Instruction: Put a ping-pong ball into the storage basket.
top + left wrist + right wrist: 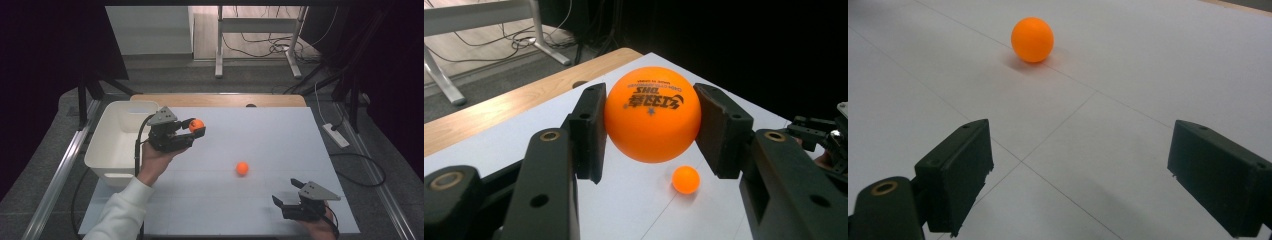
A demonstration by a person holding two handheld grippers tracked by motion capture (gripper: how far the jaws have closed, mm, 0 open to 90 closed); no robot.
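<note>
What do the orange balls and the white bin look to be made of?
Held orange ball: likely thin matte plastic, a table-tennis ball, judging by its printed logo and soft sheen. Loose orange ball: looks the same. White rectangular bin: probably moulded plastic, with smooth walls and a rounded rim.

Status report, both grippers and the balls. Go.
Left gripper shut on orange ball, held beside the white bin. Right gripper open, empty, low over the table. Second ball loose mid-table; nothing blocks it.

You have one orange ball pinched in your left hand-held gripper; the second orange ball rests mid-tabletop.
</note>
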